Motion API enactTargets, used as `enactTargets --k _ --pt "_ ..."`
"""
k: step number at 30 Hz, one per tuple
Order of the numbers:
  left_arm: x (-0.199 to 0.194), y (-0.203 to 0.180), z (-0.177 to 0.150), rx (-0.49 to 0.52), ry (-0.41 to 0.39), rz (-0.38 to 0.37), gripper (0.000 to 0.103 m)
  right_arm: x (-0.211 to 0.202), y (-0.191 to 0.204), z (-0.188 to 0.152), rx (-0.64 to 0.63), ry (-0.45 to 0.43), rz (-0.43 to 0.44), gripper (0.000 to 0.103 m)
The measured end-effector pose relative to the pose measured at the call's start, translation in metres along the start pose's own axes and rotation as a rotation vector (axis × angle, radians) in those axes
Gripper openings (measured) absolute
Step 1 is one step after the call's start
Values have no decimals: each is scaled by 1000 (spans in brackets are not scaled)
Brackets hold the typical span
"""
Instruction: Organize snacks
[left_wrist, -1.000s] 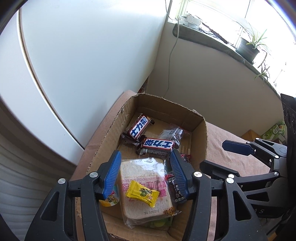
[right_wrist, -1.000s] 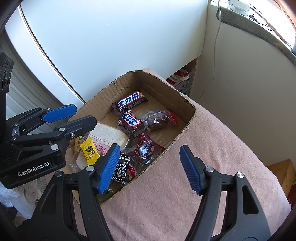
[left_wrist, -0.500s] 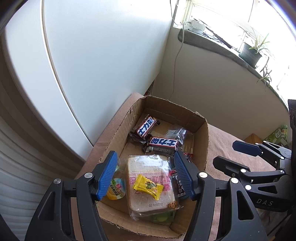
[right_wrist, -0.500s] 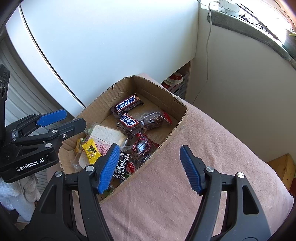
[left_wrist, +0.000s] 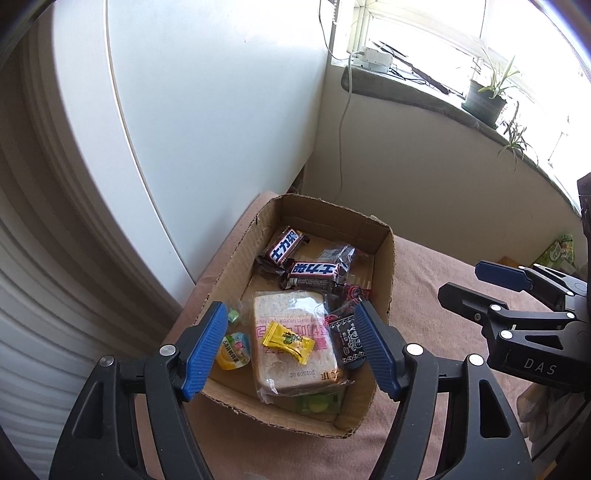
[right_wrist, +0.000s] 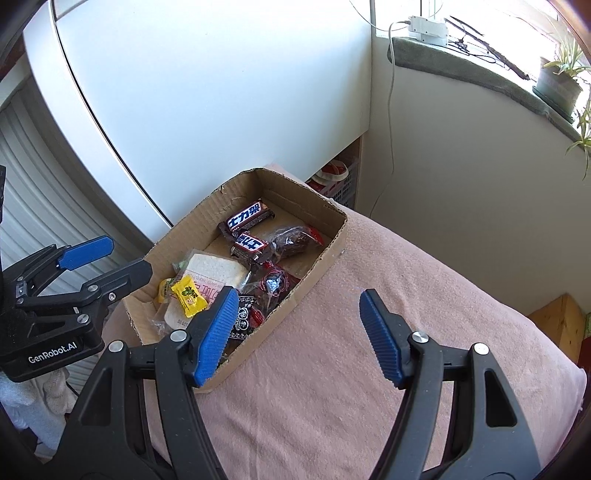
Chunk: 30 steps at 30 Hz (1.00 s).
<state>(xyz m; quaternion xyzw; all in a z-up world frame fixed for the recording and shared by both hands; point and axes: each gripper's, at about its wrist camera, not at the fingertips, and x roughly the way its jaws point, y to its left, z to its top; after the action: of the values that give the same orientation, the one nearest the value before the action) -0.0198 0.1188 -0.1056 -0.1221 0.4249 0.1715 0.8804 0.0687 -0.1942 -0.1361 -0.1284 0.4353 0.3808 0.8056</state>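
The cardboard box (left_wrist: 384, 266) of snacks sits at the far left corner of the pink-covered surface, both hand-held grippers empty above, left hand-held gripper (left_wrist: 291, 350) still opening, right hand-held gripper (right_wrist: 299, 332) wide; its wrapped bread (left_wrist: 291, 347) looks soft, best pinched gently by its sides.

The supporting surface is a pink cloth-covered cushion or padded top (right_wrist: 388, 314), its fabric smooth with slight creasing and its far right edge rounded off. One item rests directly on it: an open cardboard box (right_wrist: 314, 273) with ragged cut edges, set at the cushion's far left corner next to a white panel (right_wrist: 221, 92). The remainder of the pink surface to the right of the box carries nothing visible in the right wrist view.
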Motion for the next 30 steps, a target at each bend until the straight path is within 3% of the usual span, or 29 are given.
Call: enactTargets --k 4,7,30 --pt "-9 -6 -3 5 -17 13 71 -10 -3 -4 10 -21 -24 74" --pt "-14 -9 -5 0 -21 15 71 -18 -5 -7 21 -42 -37 95" --pt "-32 -17 -21 -7 -20 17 71 -41 -10 -23 26 -55 -71 95"
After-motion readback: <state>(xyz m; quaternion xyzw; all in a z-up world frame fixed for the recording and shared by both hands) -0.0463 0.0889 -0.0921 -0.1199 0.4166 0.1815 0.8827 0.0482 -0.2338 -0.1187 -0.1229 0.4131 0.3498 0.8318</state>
